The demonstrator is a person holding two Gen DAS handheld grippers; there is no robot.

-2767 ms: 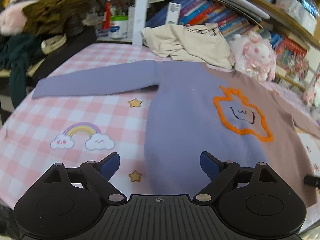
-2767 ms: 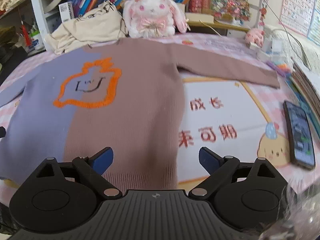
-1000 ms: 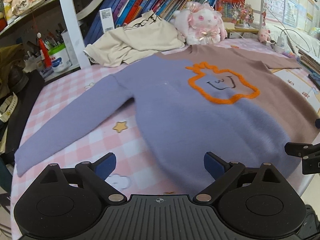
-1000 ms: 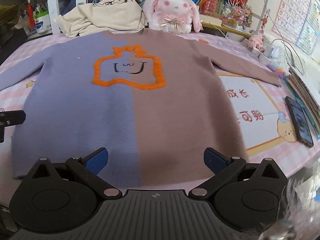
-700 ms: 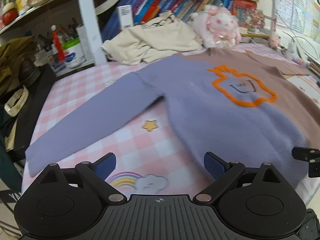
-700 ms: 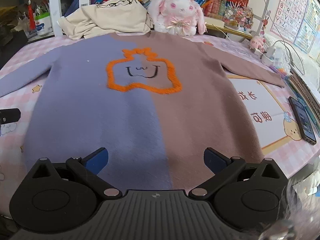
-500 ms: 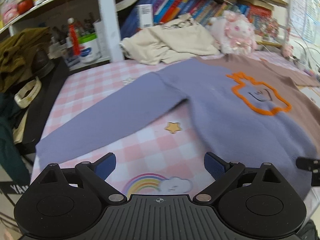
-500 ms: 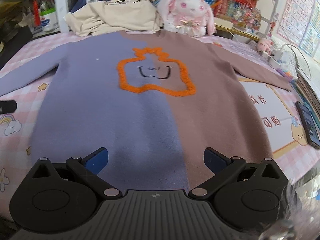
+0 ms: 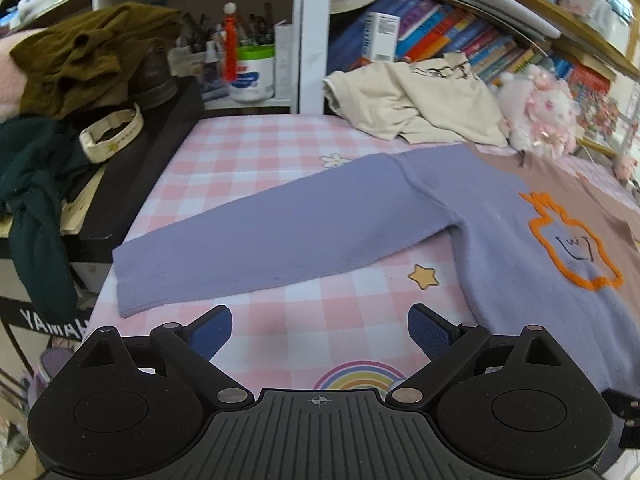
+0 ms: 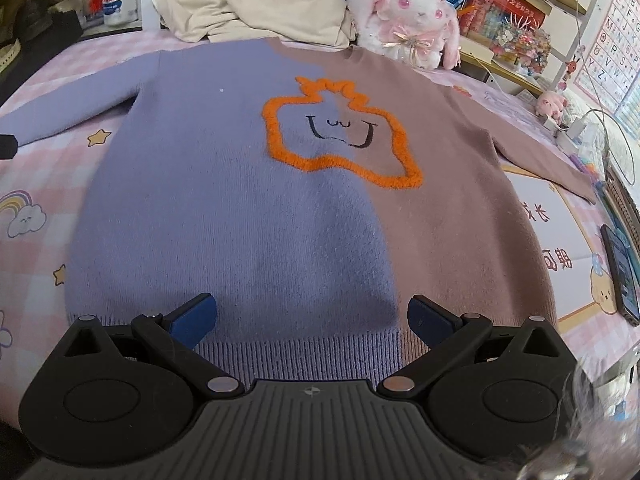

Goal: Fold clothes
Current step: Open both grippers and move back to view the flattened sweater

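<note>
Sweater (image 10: 240,208), half lilac and half brown with an orange fuzzy outline on the chest, lies spread flat and face up on the pink checked tablecloth (image 9: 248,160), both sleeves stretched outward. Left gripper (image 9: 320,330) hovers with its jaws spread wide and nothing between them, above bare cloth just short of the lilac sleeve (image 9: 280,236) and its cuff. Right gripper (image 10: 312,318) is equally wide open and empty, poised over the ribbed hem near the line where the two colours meet; whether its blue pads (image 10: 192,318) touch the knit cannot be told. A cream garment (image 10: 256,4) and a plush rabbit (image 10: 408,12) sit beyond the collar.
</note>
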